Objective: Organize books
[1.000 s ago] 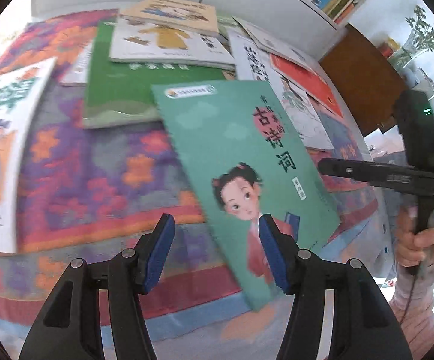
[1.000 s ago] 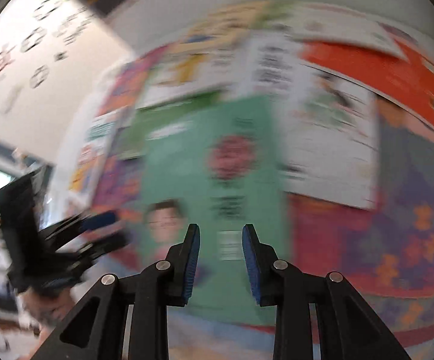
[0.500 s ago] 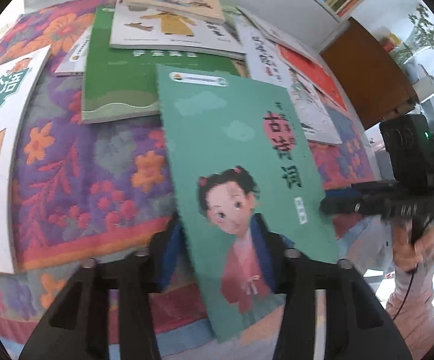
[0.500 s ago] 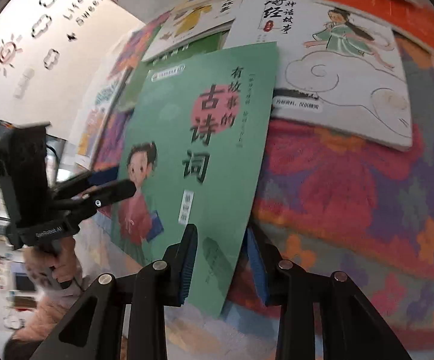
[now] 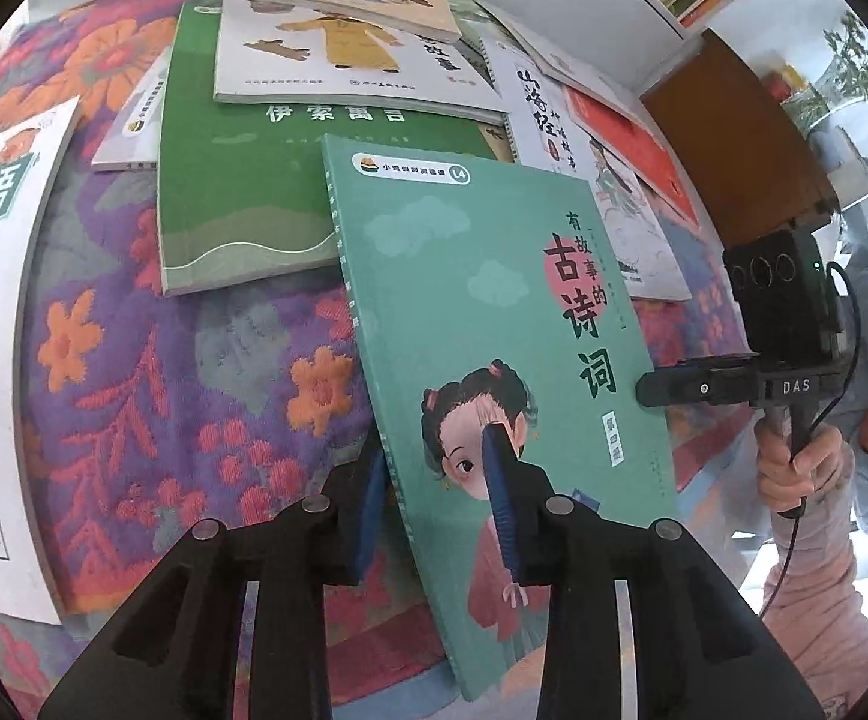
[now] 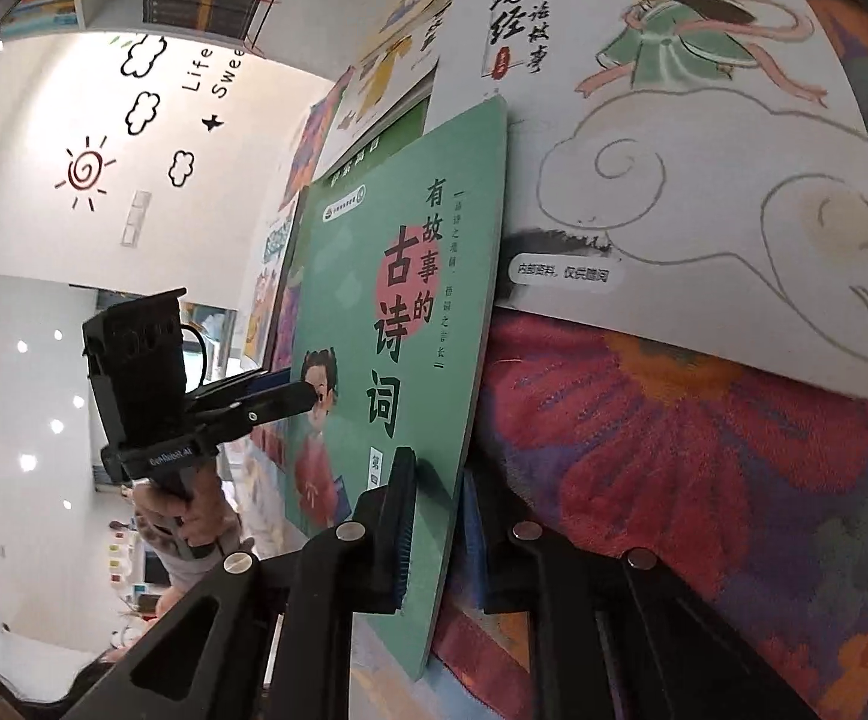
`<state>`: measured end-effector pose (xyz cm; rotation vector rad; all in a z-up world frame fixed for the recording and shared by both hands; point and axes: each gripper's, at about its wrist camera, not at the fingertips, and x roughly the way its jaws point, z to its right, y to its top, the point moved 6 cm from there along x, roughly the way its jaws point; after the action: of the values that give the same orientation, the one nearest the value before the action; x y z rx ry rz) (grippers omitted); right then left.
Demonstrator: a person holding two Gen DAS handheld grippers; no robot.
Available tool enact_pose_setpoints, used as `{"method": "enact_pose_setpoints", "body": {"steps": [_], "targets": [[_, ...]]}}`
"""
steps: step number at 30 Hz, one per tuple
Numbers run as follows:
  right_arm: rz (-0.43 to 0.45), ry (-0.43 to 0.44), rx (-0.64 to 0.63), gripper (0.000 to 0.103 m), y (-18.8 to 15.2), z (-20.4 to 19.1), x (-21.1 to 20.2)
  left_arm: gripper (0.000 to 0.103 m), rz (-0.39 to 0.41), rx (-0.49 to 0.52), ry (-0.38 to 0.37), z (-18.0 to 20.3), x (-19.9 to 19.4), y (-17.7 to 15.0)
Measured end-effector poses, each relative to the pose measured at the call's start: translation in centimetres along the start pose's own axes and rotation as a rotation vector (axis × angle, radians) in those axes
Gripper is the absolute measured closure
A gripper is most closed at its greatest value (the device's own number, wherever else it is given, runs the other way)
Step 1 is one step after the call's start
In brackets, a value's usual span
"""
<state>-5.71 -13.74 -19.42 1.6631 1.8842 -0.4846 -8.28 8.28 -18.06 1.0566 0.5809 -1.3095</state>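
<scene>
Both grippers clamp the teal book (image 5: 493, 324)
Left gripper (image 5: 434, 510) and right gripper (image 6: 434, 516) should lift level, together, off the floral cloth (image 5: 194, 372).

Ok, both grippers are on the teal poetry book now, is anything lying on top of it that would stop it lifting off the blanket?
Nothing visible does. The teal poetry book lies uppermost, its far corner over the green book, beside the white cloud-cover book. Left gripper and right gripper both clamp its near edge.
</scene>
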Motion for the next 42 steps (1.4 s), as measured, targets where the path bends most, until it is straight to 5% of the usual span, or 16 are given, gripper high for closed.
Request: {"method": "enact_pose_setpoints", "body": {"steps": [14, 29, 37, 42], "targets": [[0.018, -0.081, -0.041, 0.091, -0.6, -1.2, -0.4, 0.071, 0.013, 0.021, -0.017, -0.3, -0.1, 0.0], [0.075, -0.325, -0.134, 0.083, -1.2, -4.3, -0.3, 0.070, -0.016, 0.046, 0.093, 0.6, 0.0, 0.4], [0.080, -0.335, -0.149, 0.083, -1.4, -5.8, -0.5, 0.073, -0.034, 0.066, 0.132, 1.4, -0.4, 0.0], [0.098, -0.335, -0.182, 0.083, -1.4, -7.5, -1.2, 0.073, -0.022, 0.044, 0.092, 1.4, -1.1, 0.1]]}}
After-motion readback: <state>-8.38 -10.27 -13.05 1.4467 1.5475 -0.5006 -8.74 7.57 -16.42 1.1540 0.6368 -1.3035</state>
